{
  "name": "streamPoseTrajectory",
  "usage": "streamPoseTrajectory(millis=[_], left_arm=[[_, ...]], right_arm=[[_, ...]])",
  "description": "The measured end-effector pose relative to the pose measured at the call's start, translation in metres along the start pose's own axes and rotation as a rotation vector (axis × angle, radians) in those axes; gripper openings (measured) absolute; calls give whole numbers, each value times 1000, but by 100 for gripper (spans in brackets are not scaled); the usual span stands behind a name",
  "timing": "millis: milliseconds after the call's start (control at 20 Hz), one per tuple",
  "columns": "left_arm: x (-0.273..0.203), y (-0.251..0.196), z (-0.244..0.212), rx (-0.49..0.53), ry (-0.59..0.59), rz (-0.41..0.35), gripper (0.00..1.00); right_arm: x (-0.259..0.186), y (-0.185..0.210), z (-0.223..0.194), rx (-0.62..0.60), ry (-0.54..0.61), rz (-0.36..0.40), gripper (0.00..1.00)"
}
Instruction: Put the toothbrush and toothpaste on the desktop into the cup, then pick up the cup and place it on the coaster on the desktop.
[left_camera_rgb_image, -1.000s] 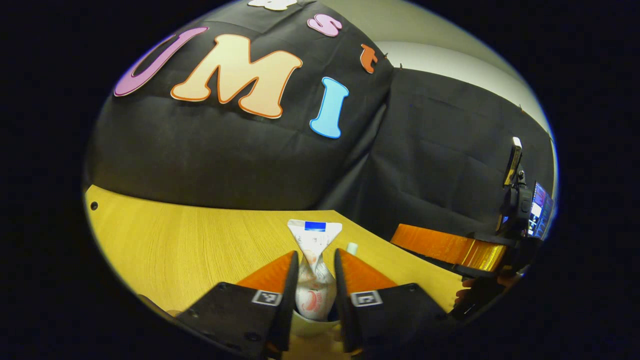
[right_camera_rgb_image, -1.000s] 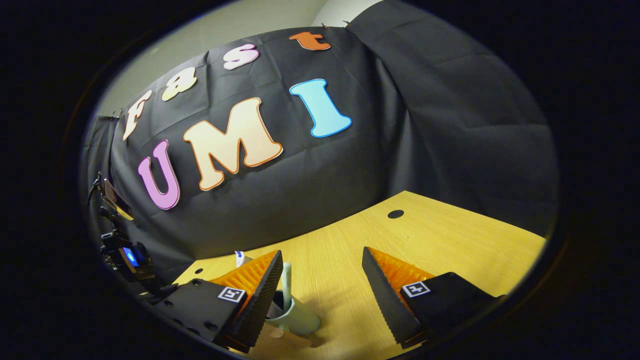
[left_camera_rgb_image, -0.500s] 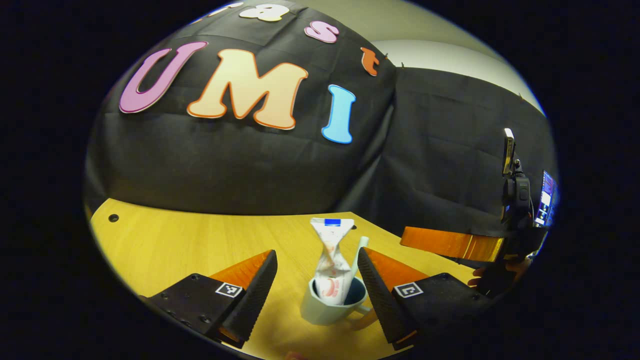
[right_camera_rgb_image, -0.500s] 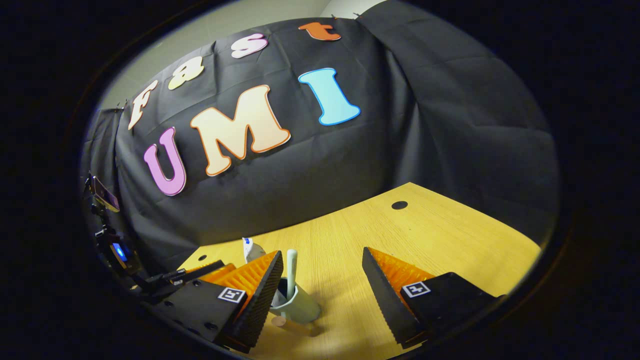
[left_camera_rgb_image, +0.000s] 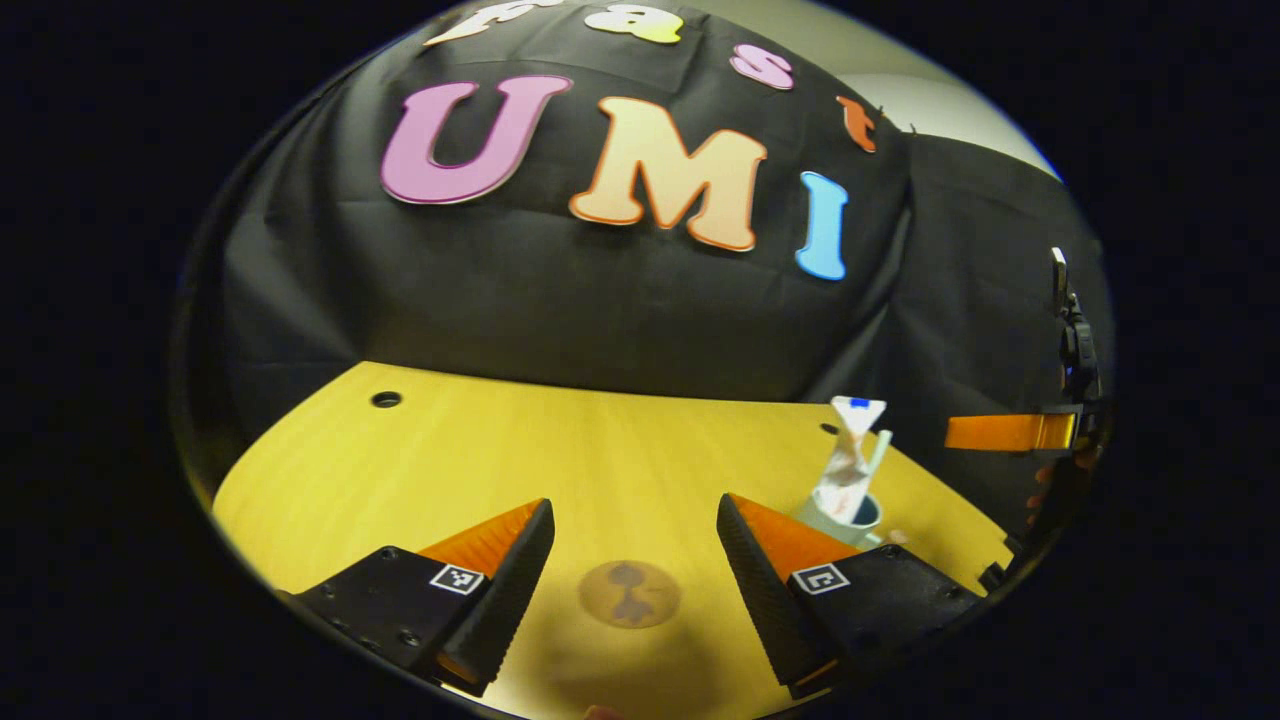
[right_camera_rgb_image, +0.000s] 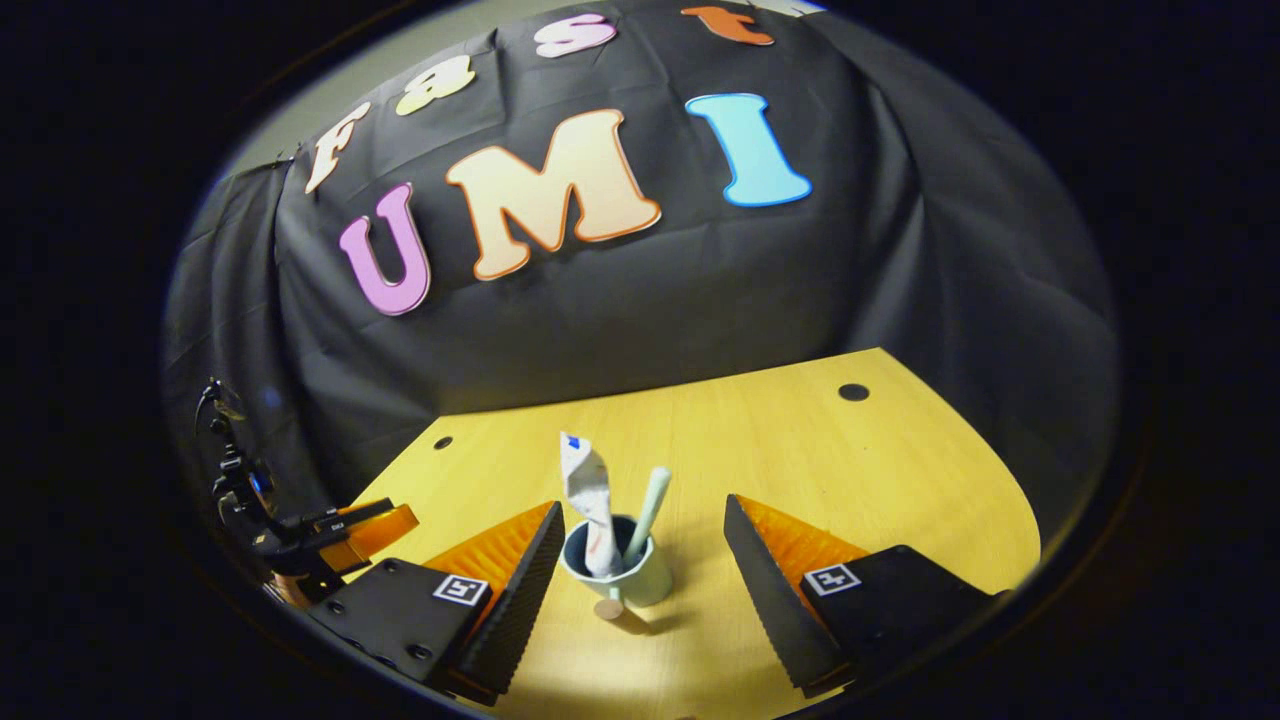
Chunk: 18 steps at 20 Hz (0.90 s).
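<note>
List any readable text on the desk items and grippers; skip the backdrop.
Nothing legible to quote.
toothpaste: has printing, too blurred to read.
cup: no text visible.
coaster: dark motif, no words.
left gripper, right gripper: square coded tags, no letters.

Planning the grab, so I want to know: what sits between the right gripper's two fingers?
In the right gripper view, the cup stands between the open right gripper fingers, untouched, holding the toothpaste and toothbrush.

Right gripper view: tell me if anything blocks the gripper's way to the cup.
Nothing visible does. The cup stands on the desktop just ahead of the open right gripper, between its fingers' line, holding the toothpaste and toothbrush.
</note>
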<state>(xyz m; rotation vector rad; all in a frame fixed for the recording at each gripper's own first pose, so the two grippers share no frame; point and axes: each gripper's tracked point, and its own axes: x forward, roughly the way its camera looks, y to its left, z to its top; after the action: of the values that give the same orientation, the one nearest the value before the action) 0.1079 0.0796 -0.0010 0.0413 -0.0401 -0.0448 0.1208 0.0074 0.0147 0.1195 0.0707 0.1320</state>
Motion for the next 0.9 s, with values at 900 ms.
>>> streamPoseTrajectory(millis=[900], left_arm=[[-110,151,-66,-147,103,449,96]], right_arm=[[48,10,-120,-284,667,-66,98]])
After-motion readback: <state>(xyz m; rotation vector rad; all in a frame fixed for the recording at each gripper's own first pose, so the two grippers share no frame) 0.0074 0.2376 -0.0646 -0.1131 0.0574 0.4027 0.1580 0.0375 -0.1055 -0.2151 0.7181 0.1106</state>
